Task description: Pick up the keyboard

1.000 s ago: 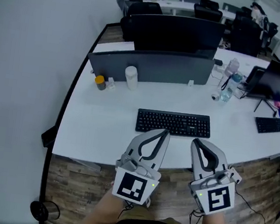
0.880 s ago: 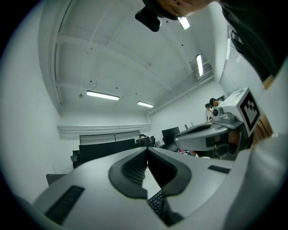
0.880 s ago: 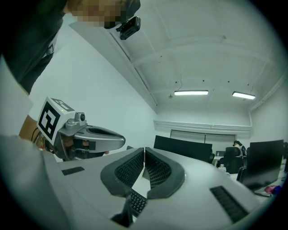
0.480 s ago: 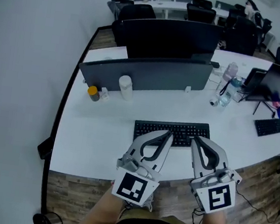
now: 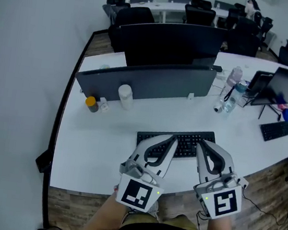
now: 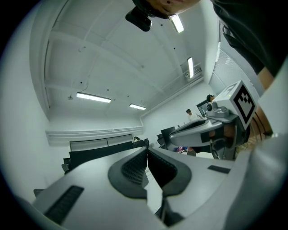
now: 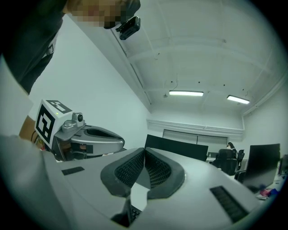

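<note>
L tool (image 5: 170, 138) + R tool (image 5: 202, 144): jaws fully shut, nothing held. Target keyboard (image 5: 187, 141) flat on desk (image 5: 103, 143), near front edge. Vs 1 s ago: tool tips now overlap keyboard's near edge. Grasp not begun; jaws must open first.

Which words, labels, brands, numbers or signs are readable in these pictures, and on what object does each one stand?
No text can be read.
Keyboard: key legends too small to read.
Bottle: label too small to read.
Left cube and right cube: black-and-white square marker patterns, not writing.
</note>
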`<action>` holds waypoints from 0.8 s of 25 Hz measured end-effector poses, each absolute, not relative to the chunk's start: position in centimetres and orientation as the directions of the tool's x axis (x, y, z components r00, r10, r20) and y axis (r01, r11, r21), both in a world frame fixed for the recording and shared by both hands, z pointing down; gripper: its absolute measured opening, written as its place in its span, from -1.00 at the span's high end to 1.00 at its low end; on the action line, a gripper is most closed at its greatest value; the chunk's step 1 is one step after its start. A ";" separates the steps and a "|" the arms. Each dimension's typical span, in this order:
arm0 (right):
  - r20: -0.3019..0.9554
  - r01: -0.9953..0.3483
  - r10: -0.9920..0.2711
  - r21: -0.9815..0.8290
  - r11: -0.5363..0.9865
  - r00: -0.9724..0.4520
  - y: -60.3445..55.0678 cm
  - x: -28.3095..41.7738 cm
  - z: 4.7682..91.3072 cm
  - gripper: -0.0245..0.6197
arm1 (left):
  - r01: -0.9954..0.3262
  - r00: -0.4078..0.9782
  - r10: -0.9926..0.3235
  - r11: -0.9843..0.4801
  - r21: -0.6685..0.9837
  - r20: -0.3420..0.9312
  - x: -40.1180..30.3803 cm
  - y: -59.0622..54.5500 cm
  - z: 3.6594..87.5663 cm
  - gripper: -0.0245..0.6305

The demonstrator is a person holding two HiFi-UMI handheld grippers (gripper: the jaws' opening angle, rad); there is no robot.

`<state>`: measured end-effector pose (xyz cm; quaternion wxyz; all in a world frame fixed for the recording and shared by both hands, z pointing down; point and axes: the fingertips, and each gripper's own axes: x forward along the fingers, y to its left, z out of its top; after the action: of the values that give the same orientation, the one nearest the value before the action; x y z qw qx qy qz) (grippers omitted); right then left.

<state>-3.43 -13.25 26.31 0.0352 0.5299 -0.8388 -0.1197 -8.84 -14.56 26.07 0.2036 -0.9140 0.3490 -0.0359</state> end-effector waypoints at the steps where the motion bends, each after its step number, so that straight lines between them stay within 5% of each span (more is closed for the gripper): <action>1: -0.072 -0.881 -0.897 0.239 0.410 -0.437 -13.5 -3.6 26.3 0.82 | -0.627 0.750 -0.656 -0.669 -0.399 -0.079 -9.1 -14.8 26.1 0.90; 20: -0.038 -0.856 -0.873 0.225 0.466 -0.485 -15.1 -4.8 28.3 0.82 | -0.683 0.701 -0.708 -0.632 -0.366 -0.085 -11.4 -17.7 27.3 0.90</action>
<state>-4.77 -15.09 28.28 0.0411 0.5056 -0.8551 -0.1071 -11.44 -17.73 27.29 0.1886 -0.9027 0.3854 -0.0332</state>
